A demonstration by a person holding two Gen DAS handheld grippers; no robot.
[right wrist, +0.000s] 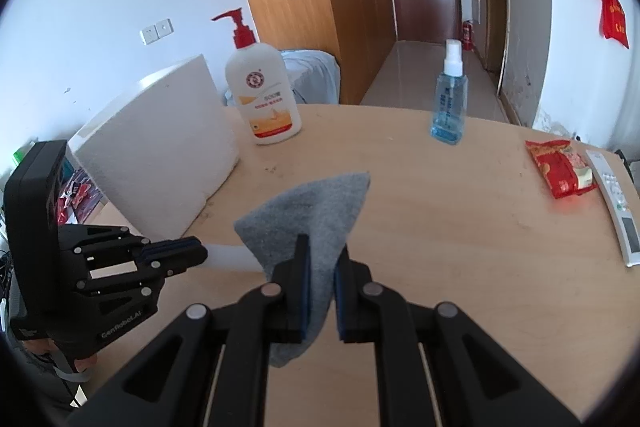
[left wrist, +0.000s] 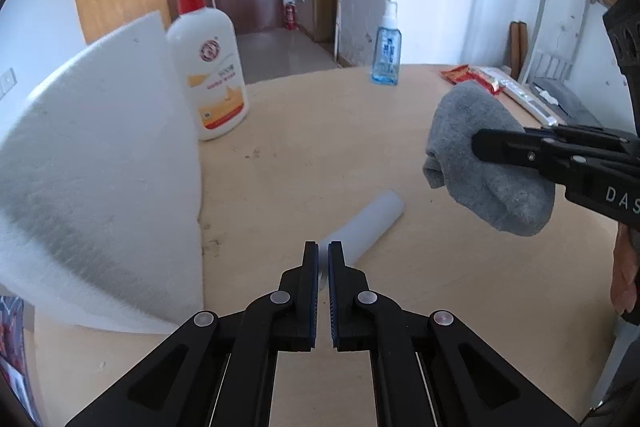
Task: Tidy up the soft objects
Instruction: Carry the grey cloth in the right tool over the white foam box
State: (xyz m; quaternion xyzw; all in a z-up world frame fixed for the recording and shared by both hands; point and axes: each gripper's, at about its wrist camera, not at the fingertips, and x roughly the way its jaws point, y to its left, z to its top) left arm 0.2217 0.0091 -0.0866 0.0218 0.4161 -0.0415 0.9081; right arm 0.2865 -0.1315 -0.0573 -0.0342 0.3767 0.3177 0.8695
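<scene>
**Grey sock pinched in the right gripper, clear of the table**

Black fingers of the right gripper point(right wrist: 322, 267) press on a grey sock point(right wrist: 308, 223), which hangs bunched between the blue pads, one end standing up in a peak and the other drooping below the jaws. From the left wrist view it floats above the wooden table point(left wrist: 460, 287), touching nothing else. It looks light and limp: it should fold wherever it is unsupported, so a grip near the middle of the bunch, as now, seems the safest hold; a hold on one edge would likely let it dangle and swing.

Just beside it, the left gripper point(left wrist: 323, 255) has its pads nearly together with only a thin gap, over the near end of a translucent white tube point(left wrist: 370, 223) lying on the table; whether it grips the tube I cannot tell.

Farther out stand a white foam block point(right wrist: 160, 143), a lotion pump bottle point(right wrist: 262, 95) and a blue spray bottle point(right wrist: 449, 107). A red snack packet point(right wrist: 558, 167) and a remote control point(right wrist: 616, 203) lie near the right edge.
</scene>
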